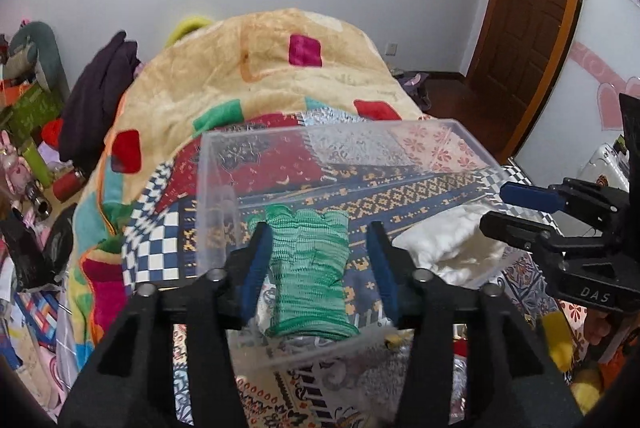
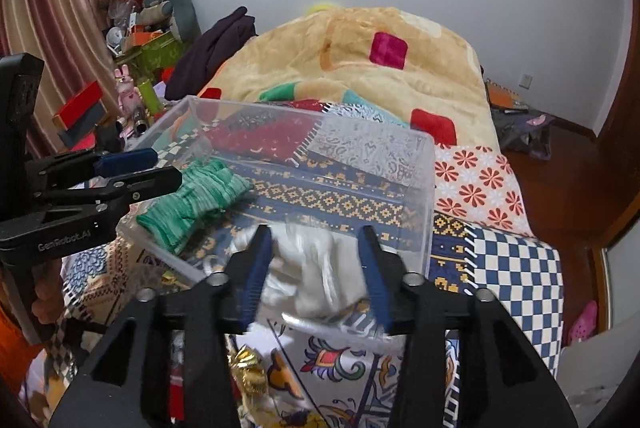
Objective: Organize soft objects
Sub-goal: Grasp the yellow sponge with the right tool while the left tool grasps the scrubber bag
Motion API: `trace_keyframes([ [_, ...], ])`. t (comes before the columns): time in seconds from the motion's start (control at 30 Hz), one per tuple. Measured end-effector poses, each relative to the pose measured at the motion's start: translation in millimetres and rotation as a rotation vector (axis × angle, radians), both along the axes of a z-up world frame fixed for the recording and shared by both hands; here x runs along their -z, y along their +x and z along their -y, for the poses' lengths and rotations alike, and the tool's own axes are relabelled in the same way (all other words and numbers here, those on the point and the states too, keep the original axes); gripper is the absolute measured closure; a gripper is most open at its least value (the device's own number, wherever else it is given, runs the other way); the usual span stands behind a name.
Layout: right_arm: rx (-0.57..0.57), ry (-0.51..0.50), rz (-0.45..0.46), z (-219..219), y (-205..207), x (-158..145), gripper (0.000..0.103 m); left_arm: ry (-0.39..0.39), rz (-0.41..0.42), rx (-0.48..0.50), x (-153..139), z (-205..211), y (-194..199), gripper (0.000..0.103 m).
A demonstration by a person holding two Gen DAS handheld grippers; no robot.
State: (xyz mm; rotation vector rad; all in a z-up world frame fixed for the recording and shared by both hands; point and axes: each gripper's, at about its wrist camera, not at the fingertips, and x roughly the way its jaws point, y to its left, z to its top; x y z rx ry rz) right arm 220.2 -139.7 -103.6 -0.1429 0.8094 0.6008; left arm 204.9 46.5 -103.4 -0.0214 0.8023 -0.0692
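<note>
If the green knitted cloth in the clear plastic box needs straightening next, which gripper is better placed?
The left gripper: its open fingers sit on either side of the green knitted cloth in the clear plastic box. The right gripper is open over the white soft cloth instead.

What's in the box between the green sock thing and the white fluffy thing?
Nothing. In the right wrist view, only bare box floor, with the patterned bedspread showing through, separates the green cloth from the white cloth.
</note>
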Motion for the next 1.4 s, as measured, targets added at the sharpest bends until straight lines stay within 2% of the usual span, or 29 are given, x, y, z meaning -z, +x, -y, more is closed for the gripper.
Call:
trace_keyframes([
  [0.07, -0.003, 0.002, 0.014, 4, -7, -7, 0.054, 0.003, 0.019, 0.01, -9, 2, -10, 0.045],
  [0.17, 0.002, 0.013, 0.047, 10, -18, -18, 0.041, 0.006, 0.045, 0.019, -20, 5, -22, 0.032],
  [0.23, 0.013, 0.016, 0.078, 15, -28, -26, 0.03, 0.011, 0.065, 0.03, -27, 9, -32, 0.025],
  [0.33, 0.02, 0.013, 0.122, 23, -44, -36, 0.022, 0.013, 0.083, 0.056, -34, 16, -49, 0.013],
  [0.37, 0.021, 0.012, 0.13, 25, -48, -38, 0.021, 0.011, 0.086, 0.061, -35, 19, -53, 0.009],
  [0.57, 0.025, -0.005, 0.147, 38, -76, -40, 0.02, 0.006, 0.076, 0.099, -31, 34, -77, 0.004],
  [0.77, 0.034, -0.043, 0.09, 50, -96, -15, 0.019, -0.009, 0.003, 0.097, -5, 40, -87, 0.004],
  [0.93, 0.037, -0.041, -0.009, 61, -98, 14, 0.019, 0.0, -0.059, 0.044, 22, 41, -88, 0.004],
  [1.13, 0.031, -0.017, -0.087, 67, -94, 38, 0.02, -0.01, -0.084, 0.012, 40, 43, -84, 0.005],
  [1.2, 0.019, -0.008, -0.109, 66, -94, 44, 0.021, -0.01, -0.081, 0.019, 41, 45, -83, 0.01],
  [1.27, 0.007, -0.001, -0.126, 67, -94, 49, 0.032, -0.011, -0.088, 0.041, 44, 49, -83, 0.025],
  [1.3, 0.0, 0.005, -0.138, 66, -94, 50, 0.039, -0.014, -0.094, 0.049, 46, 51, -81, 0.028],
  [1.4, -0.004, 0.023, -0.148, 68, -95, 51, 0.041, -0.015, -0.101, 0.057, 51, 55, -81, 0.042],
])
